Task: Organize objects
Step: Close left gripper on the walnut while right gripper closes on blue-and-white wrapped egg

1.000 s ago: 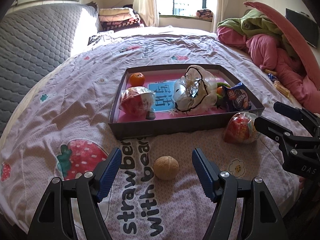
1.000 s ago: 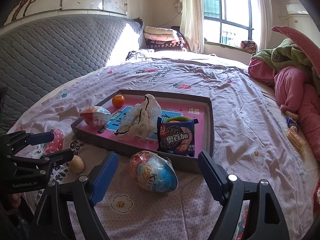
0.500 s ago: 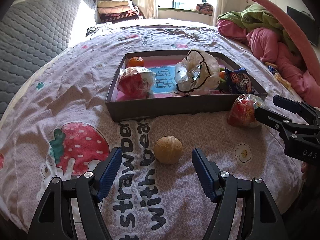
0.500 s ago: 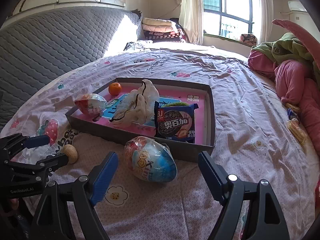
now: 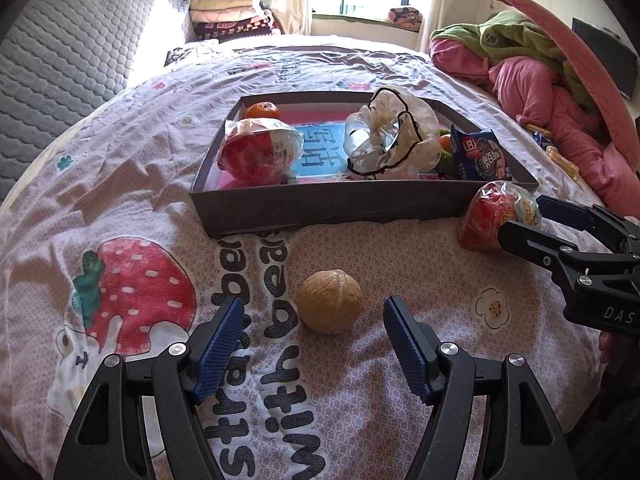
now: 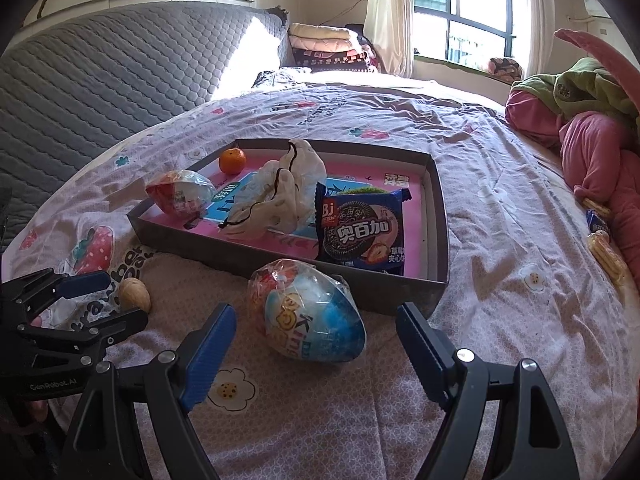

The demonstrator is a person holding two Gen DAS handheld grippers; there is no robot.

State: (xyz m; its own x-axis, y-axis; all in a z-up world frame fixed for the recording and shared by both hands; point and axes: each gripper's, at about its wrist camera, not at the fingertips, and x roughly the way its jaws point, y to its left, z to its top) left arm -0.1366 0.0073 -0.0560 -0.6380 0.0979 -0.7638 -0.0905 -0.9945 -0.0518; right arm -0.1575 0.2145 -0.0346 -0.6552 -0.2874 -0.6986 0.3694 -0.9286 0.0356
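A tan walnut [image 5: 329,301] lies on the bedspread just ahead of my left gripper [image 5: 314,308], which is open with its blue pads on either side, not touching it. A wrapped toy egg [image 6: 308,316], blue and red, lies in front of the grey tray [image 6: 436,216]; my right gripper [image 6: 316,316] is open around it, pads apart from it. The egg [image 5: 496,216] and the right gripper's fingers [image 5: 568,256] also show in the left wrist view. The tray [image 5: 320,204] holds another wrapped egg [image 5: 260,152], an orange [image 5: 263,111], a crumpled plastic bag [image 5: 392,140] and a biscuit packet [image 6: 360,228].
The bed has a grey quilted headboard [image 6: 100,72] at the left. Pink and green bedding [image 5: 532,72] is piled at the right. Small wrapped snacks [image 6: 604,252] lie on the sheet at the right. The left gripper's fingers [image 6: 80,304] flank the walnut [image 6: 135,295] in the right wrist view.
Both grippers have come down and closer to the bed; the walnut and the toy egg look larger and sit further in between the open fingers.
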